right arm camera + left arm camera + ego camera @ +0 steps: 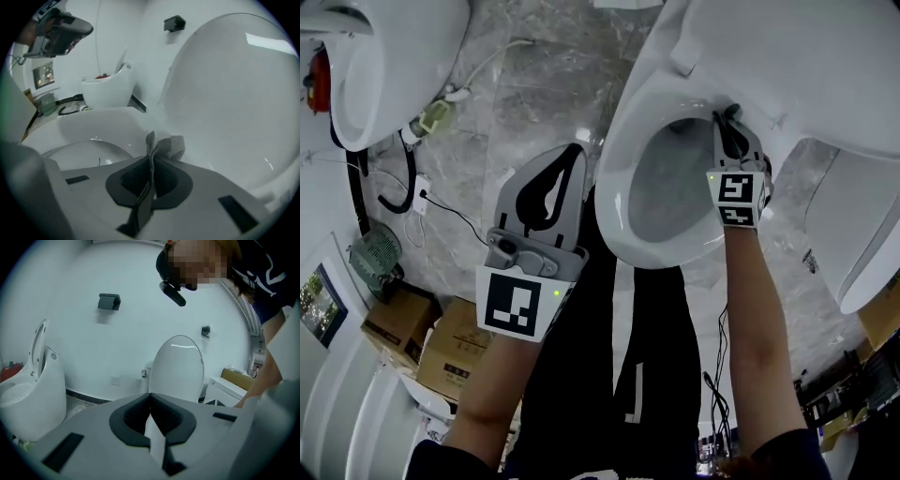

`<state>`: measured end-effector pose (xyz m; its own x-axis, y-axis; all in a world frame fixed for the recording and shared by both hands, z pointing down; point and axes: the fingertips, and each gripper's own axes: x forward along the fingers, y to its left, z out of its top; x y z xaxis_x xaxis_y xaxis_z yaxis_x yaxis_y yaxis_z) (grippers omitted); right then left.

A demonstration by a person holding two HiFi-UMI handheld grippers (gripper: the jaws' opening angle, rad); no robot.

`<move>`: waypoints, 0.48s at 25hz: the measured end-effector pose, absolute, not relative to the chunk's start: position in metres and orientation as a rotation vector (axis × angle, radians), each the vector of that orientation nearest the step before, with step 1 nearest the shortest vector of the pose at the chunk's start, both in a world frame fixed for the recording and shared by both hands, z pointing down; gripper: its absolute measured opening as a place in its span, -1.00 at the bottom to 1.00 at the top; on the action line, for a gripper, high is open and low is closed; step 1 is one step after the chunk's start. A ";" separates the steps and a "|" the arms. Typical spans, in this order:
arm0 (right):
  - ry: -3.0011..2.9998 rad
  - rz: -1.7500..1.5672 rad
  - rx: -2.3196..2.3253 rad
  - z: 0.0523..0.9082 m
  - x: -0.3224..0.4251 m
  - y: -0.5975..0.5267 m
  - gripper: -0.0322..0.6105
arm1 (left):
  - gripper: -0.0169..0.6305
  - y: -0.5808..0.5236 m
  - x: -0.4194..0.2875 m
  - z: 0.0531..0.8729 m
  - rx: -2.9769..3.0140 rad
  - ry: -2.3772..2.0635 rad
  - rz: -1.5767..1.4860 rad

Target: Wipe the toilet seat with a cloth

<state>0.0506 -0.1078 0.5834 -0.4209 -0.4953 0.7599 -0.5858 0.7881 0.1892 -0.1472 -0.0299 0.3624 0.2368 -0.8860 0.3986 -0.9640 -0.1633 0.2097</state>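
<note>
While my right gripper (727, 120) grips the grey cloth (169, 146) at the far right rim of the toilet seat (617, 187), I judge most wiping remains, my left gripper (566, 161) hanging clenched well left.

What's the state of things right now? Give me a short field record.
right gripper: shut on cloth
cloth position: at the rear of the toilet seat, beside the raised lid
left gripper: fingers together, off to the seat's left in the head view
contact with seat: cannot tell
</note>
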 end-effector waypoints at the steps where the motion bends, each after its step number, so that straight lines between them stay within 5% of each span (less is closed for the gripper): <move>1: -2.082 0.168 0.838 0.585 0.056 -0.107 -0.82 | -0.89 -0.030 -0.147 0.361 2.106 -1.693 0.254; 8: -2.266 0.029 0.538 0.566 -0.050 -0.096 -0.82 | -0.89 -0.033 -0.142 0.362 2.122 -1.674 0.254; 12: -2.241 0.039 0.629 0.563 -0.028 -0.110 -0.82 | -0.89 -0.032 -0.134 0.367 2.132 -1.644 0.250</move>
